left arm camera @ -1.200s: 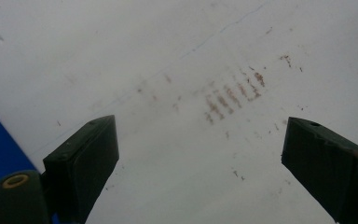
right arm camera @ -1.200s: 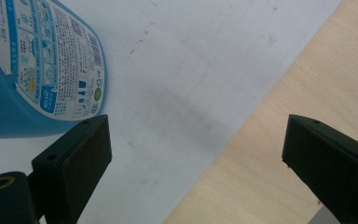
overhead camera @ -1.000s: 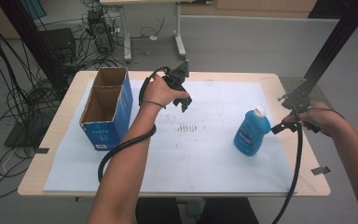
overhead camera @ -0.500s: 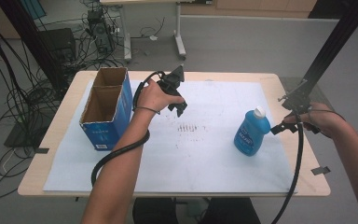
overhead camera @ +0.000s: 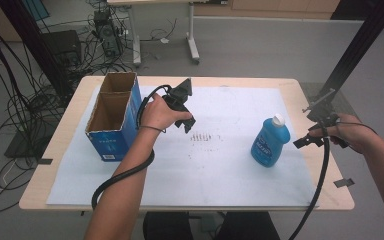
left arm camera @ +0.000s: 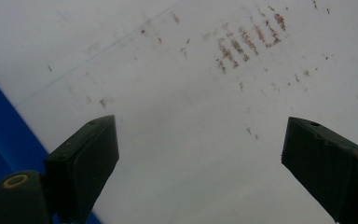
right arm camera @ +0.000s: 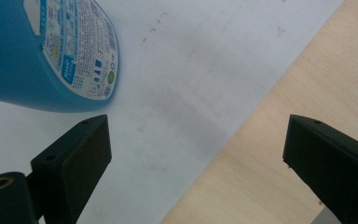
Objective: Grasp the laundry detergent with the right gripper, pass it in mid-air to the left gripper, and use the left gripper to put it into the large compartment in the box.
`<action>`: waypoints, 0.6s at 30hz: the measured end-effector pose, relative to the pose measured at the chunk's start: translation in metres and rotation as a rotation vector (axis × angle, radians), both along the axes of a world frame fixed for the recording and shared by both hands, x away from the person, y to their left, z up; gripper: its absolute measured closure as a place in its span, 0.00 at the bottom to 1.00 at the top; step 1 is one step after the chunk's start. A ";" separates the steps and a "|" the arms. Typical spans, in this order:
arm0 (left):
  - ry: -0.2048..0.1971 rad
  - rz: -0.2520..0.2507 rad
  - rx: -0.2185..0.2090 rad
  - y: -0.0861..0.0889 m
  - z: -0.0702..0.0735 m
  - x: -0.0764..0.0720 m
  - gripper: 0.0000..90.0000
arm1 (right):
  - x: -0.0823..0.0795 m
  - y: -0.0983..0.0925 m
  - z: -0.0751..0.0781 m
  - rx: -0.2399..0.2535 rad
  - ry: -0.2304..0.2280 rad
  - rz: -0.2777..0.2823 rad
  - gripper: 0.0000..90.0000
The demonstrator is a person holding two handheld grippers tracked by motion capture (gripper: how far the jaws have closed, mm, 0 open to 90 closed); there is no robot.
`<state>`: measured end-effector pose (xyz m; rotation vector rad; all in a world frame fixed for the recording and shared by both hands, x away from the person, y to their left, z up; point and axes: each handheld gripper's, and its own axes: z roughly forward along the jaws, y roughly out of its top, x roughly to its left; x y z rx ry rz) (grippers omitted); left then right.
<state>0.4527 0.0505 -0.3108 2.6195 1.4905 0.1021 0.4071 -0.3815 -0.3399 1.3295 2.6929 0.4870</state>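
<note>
Evidently pre-grasp: both jaws stood open and empty, left hand-held gripper (overhead camera: 186, 121) over the paper beside the box (overhead camera: 112, 116), right hand-held gripper (overhead camera: 304, 141) just right of the upright bottle (overhead camera: 270, 141) on the counter (overhead camera: 300, 95); next move, probably, closing on that bottle.

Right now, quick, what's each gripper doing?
Left gripper: open, holding nothing, over the white sheet.
Right gripper: open, holding nothing, beside the blue bottle.

open white sheet (overhead camera: 220, 165) between cardboard box (overhead camera: 111, 117) and blue bottle (overhead camera: 270, 142), both upright obstacles
</note>
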 end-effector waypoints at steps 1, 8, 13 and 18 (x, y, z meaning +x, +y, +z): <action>-0.003 0.002 -0.002 0.001 0.000 -0.002 0.12 | -0.001 0.000 0.000 0.002 -0.001 0.001 0.08; -0.003 0.000 -0.016 0.007 0.000 -0.013 0.12 | -0.010 0.002 0.001 0.004 -0.009 0.011 0.08; -0.004 0.000 -0.023 0.011 -0.002 -0.022 0.12 | -0.016 0.002 0.001 0.012 -0.015 0.012 0.08; -0.006 0.007 -0.035 0.015 -0.004 -0.030 0.12 | -0.023 0.005 0.001 0.025 -0.024 0.016 0.08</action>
